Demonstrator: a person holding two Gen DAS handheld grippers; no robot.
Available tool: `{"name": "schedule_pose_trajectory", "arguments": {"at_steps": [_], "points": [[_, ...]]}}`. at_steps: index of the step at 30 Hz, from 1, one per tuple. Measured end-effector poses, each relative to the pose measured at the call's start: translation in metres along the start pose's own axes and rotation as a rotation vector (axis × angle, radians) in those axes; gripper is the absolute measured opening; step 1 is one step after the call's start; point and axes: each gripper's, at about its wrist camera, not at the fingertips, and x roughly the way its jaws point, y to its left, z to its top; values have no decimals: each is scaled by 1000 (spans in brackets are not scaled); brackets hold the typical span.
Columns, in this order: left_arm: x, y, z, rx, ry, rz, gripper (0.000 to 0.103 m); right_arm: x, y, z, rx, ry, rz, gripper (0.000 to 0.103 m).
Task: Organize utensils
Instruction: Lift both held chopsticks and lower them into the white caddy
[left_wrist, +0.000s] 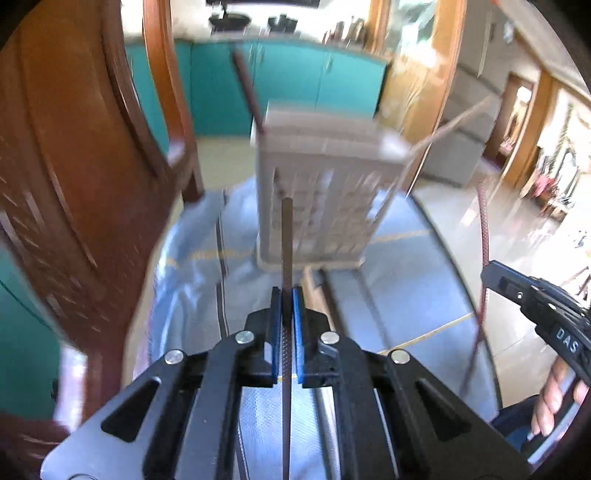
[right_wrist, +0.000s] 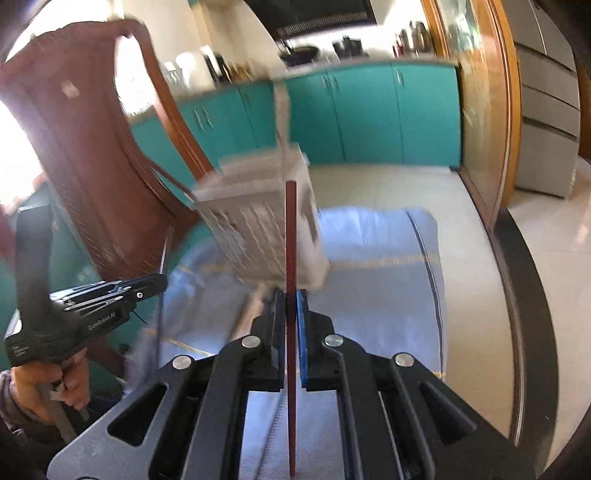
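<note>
At twelve o'clock on the cloth-covered tabletop (left_wrist: 406, 258) stands a grey slotted caddy (left_wrist: 321, 206). Left gripper (left_wrist: 287, 306) is clamped on a dark textured chopstick (left_wrist: 287, 236); right gripper (right_wrist: 287, 306) on a reddish chopstick (right_wrist: 290, 240). Gripper bodies read "DAS" and "GenRobot.AI".

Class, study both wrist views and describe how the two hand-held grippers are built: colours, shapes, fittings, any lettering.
Each hand-held gripper is black, with angular slotted linkage arms joined by round silver pins and blue pads lining its two fingers. The left hand-held gripper shows white "GenRobot.AI" lettering on its side in the right wrist view. The right hand-held gripper shows white "DAS" lettering in the left wrist view.
</note>
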Motion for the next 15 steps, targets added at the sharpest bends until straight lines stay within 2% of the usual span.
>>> {"name": "schedule_pose_trajectory", "arguments": {"at_steps": [5,8,11,15], "points": [[-63,-3,23,17,-153,-63,7,-46,10,25,-18,-113,70,6],[-99,-5,52,17,-267,-84,7,-67,17,61,-9,-203,132,6],[-120,-2,91,1,-358,-99,7,-72,20,101,15,-266,170,6],[-128,2,132,-62,-462,-93,7,-60,23,142,52,-335,161,6]]}}
